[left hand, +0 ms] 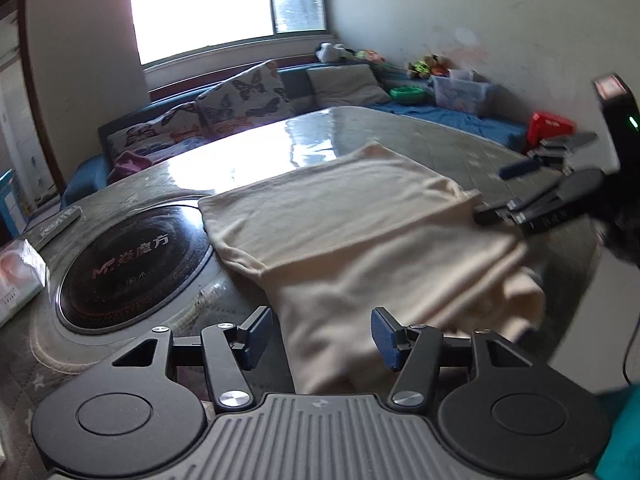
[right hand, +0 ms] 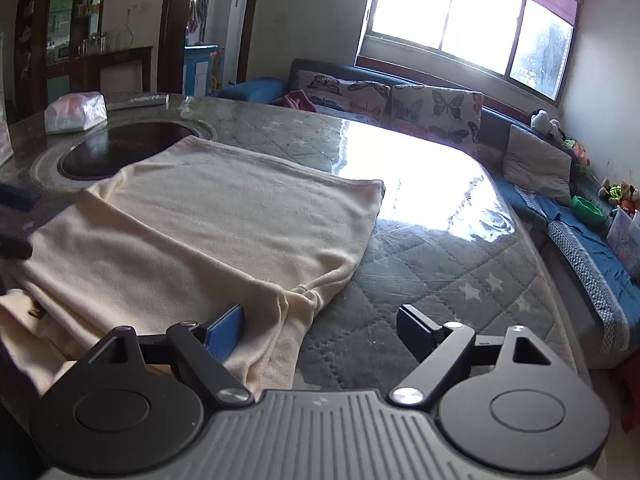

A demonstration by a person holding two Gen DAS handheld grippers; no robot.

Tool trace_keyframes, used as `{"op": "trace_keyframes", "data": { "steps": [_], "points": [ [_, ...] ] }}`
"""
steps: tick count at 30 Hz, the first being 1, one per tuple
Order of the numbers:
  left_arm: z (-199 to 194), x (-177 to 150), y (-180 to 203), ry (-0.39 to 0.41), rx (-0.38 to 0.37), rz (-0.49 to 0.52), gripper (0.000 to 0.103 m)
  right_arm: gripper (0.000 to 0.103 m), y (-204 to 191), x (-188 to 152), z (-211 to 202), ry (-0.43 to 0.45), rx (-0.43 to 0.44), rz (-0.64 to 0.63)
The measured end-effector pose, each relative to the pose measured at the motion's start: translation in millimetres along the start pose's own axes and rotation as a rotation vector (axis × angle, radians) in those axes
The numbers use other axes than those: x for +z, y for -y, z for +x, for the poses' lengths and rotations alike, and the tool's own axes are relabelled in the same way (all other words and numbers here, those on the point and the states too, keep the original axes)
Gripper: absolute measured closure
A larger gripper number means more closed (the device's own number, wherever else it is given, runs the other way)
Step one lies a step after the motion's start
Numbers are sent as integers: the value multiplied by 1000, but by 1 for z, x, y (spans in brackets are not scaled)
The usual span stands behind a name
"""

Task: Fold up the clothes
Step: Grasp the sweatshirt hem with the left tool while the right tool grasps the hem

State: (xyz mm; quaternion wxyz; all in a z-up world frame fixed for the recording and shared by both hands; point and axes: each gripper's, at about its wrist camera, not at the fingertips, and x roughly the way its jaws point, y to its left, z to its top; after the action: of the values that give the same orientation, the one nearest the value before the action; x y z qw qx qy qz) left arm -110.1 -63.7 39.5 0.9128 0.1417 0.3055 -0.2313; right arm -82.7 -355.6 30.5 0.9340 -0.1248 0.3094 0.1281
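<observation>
Both hand-held grippers are over the near edge of the cloth. My left hand-held gripper point(left hand: 318, 336) has its blue pads apart, with the cream cloth point(left hand: 360, 240) running between them; neither pad presses on it that I can see. My right hand-held gripper point(right hand: 320, 334) stands wider open: its left pad sits against the cloth's near corner, its right pad over bare quilted cover, and it grips nothing. In the left view that same right gripper shows at the far right, blurred, its fingertips at the cloth's right edge.

The cloth lies spread flat on the bench point(right hand: 440, 272), folded over on itself near me, with loose layers bunched at the near edge. One far corner overlaps the rim of the round black cooktop point(left hand: 132, 268) set into the bench. On the glass I read "MF" and Chinese characters; the smaller marks below are too small to make out.

Left of the cooktop sits a tissue pack point(left hand: 20, 276) with printing I cannot read, and beyond it a flat remote point(left hand: 60, 224). A clear sheet over the quilted cover glares under the window point(right hand: 460, 12).

Past the bench runs a blue sofa point(right hand: 580, 224) with butterfly cushions point(right hand: 436, 112), a green bowl point(right hand: 588, 208), soft toys and a clear box. A red box point(left hand: 550, 124) stands at the bench's far right.
</observation>
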Motion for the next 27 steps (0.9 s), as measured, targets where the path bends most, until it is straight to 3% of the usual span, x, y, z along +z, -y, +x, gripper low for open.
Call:
{"op": "trace_keyframes", "data": {
  "steps": [7, 12, 18, 19, 20, 22, 27],
  "points": [
    [-21, -21, 27, -5, -63, 213, 45, 18, 0, 4, -35, 21, 59, -46],
    [-10, -27, 47, 5, -86, 290, 45, 19, -16, 1, -55, 34, 97, -144],
    [0, -25, 59, 48, -112, 330, 71, 20, -38, -3, -74, 41, 166, -264],
    [0, -25, 60, 58, -115, 336, 83, 20, -41, -3, -77, 46, 178, -285],
    [0, -23, 59, 66, -119, 329, 90, 20, -44, -4, -79, 48, 195, -305],
    [1, -17, 54, 79, -127, 286, 93, 21, -51, -5, -83, 54, 227, -344],
    [10, 10, 29, 99, -142, 126, 94, 25, -66, -10, -75, 40, 281, -441]
  ]
}}
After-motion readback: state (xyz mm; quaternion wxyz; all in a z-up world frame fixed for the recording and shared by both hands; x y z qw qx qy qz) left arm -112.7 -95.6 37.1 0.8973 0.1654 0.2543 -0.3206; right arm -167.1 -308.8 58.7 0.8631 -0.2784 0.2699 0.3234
